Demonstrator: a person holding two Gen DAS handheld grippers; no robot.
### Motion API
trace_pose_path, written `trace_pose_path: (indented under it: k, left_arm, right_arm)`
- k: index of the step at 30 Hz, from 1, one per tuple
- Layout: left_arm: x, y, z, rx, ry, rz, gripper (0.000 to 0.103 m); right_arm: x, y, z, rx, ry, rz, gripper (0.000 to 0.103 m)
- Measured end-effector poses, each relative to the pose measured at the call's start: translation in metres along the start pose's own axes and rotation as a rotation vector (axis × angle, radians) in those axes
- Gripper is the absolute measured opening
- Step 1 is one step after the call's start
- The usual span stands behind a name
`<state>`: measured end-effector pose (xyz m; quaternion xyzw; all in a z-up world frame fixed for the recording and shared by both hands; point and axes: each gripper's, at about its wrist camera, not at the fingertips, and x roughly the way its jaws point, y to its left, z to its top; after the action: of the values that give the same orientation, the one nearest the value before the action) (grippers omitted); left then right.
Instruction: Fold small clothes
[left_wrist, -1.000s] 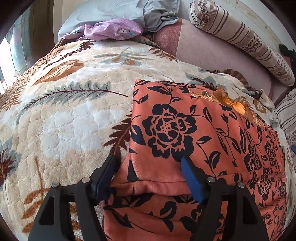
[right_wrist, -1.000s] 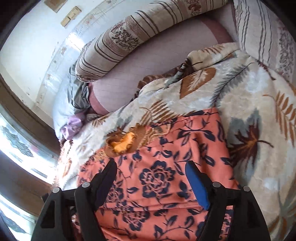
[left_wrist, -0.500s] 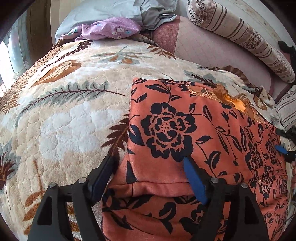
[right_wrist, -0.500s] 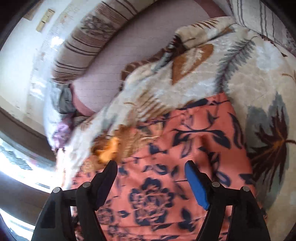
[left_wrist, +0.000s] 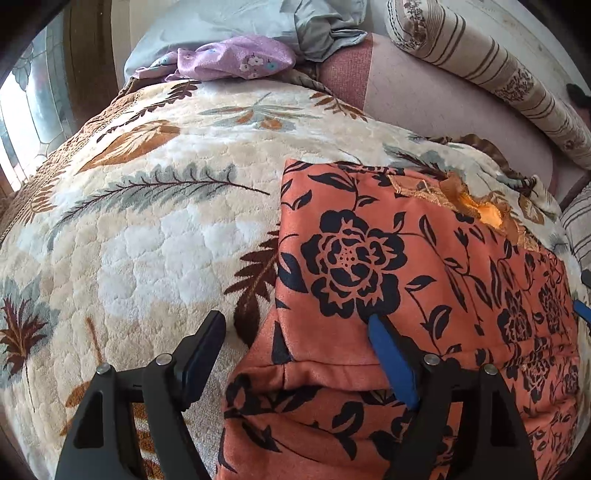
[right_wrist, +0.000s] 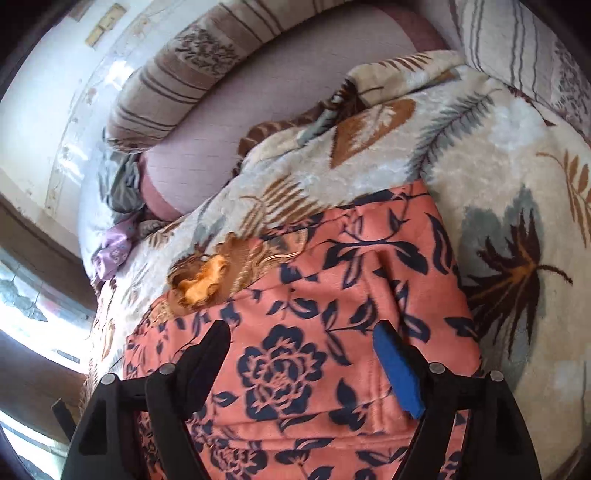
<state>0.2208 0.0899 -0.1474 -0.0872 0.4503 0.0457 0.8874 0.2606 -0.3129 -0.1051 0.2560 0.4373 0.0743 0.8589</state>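
Observation:
An orange garment with a black flower print (left_wrist: 424, 258) lies flat on the blanket, its gold-trimmed neckline (left_wrist: 480, 210) toward the far side. My left gripper (left_wrist: 295, 319) stands wide over the garment's near left corner. Its black finger is above the blanket and its blue finger above the cloth, with a folded hem between them. In the right wrist view the same garment (right_wrist: 332, 295) fills the lower middle. My right gripper (right_wrist: 301, 326) hovers over the garment's right half. Its jaws are opening, with the cloth lying under them but not pinched.
A cream blanket with a leaf pattern (left_wrist: 147, 240) covers the bed. A purple cloth (left_wrist: 236, 59) and a grey-blue cloth (left_wrist: 258, 22) lie at the far end. A striped bolster (left_wrist: 498, 74) runs along the wall above a pink sheet (left_wrist: 443, 110).
My right gripper has sunk a little closer to the garment after a quick, blurred swing. The left gripper has kept its place over the corner.

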Motion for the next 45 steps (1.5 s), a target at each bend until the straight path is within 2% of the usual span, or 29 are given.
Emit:
trace_pose_path:
  k: [2, 3, 4, 5, 7, 8, 10, 11, 12, 13, 15, 18, 22, 28, 32, 36, 40, 42, 45]
  left_arm:
    - [-0.008, 0.004, 0.001, -0.028, -0.045, -0.008, 0.081]
    - [-0.006, 0.005, 0.001, -0.029, -0.035, 0.005, 0.081]
    - [0.002, 0.005, 0.0, -0.018, 0.007, 0.015, 0.082]
    - [0.011, 0.005, -0.001, -0.006, 0.06, 0.016, 0.082]
    - [0.003, 0.007, -0.001, -0.025, 0.006, 0.026, 0.082]
    - [-0.003, 0.007, 0.001, -0.036, -0.014, 0.031, 0.082]
    - [-0.011, 0.008, 0.004, -0.05, -0.053, -0.009, 0.082]
    - [-0.009, 0.008, 0.003, -0.051, -0.04, -0.021, 0.082]
    - [0.0, 0.007, 0.002, -0.044, 0.006, -0.026, 0.083]
    - [0.013, 0.003, -0.002, -0.022, 0.075, -0.023, 0.084]
    - [0.009, -0.004, -0.004, 0.034, 0.022, 0.012, 0.086]
    - [0.004, 0.001, -0.003, -0.025, 0.039, -0.05, 0.086]
    - [-0.003, 0.013, -0.01, -0.082, 0.008, -0.062, 0.086]
    - [-0.037, 0.025, -0.038, -0.063, 0.037, -0.099, 0.086]
    - [-0.079, 0.034, -0.074, -0.058, 0.042, -0.108, 0.086]
    - [-0.105, 0.037, -0.115, -0.026, 0.107, -0.074, 0.086]
    - [-0.101, 0.025, -0.142, 0.092, 0.181, 0.053, 0.086]
    - [-0.104, 0.017, -0.148, 0.141, 0.143, 0.103, 0.087]
    - [-0.104, 0.017, -0.151, 0.099, 0.142, 0.132, 0.087]
  right_arm:
    - [0.002, -0.002, -0.01, -0.034, 0.021, -0.011, 0.084]
    - [0.014, -0.012, -0.014, -0.028, 0.068, -0.067, 0.086]
    - [0.028, -0.023, -0.017, 0.003, 0.115, -0.093, 0.086]
    - [0.023, -0.026, -0.017, 0.023, 0.082, -0.069, 0.085]
    - [0.005, -0.015, -0.014, 0.027, 0.049, -0.057, 0.085]
    - [-0.003, -0.008, -0.015, 0.01, 0.032, -0.02, 0.085]
    - [-0.008, 0.0, -0.019, -0.043, 0.032, 0.006, 0.085]
    - [-0.002, -0.002, -0.023, -0.06, 0.064, -0.016, 0.085]
    - [0.012, -0.012, -0.028, -0.053, 0.127, -0.061, 0.085]
    - [0.018, -0.023, -0.032, -0.018, 0.152, -0.053, 0.085]
    - [-0.004, -0.019, -0.032, 0.016, 0.091, -0.042, 0.084]
    - [-0.042, -0.002, -0.041, -0.051, 0.031, -0.025, 0.084]
    - [-0.098, -0.012, -0.073, -0.072, -0.016, -0.014, 0.084]
    - [-0.146, -0.061, -0.13, 0.037, 0.013, 0.037, 0.085]
    - [-0.155, -0.087, -0.161, 0.118, 0.025, 0.131, 0.085]
    - [-0.145, -0.093, -0.182, 0.154, 0.055, 0.193, 0.085]
    - [-0.134, -0.086, -0.188, 0.106, 0.099, 0.178, 0.085]
    - [-0.133, -0.087, -0.191, 0.106, 0.113, 0.192, 0.085]
    - [-0.134, -0.091, -0.193, 0.121, 0.114, 0.206, 0.085]
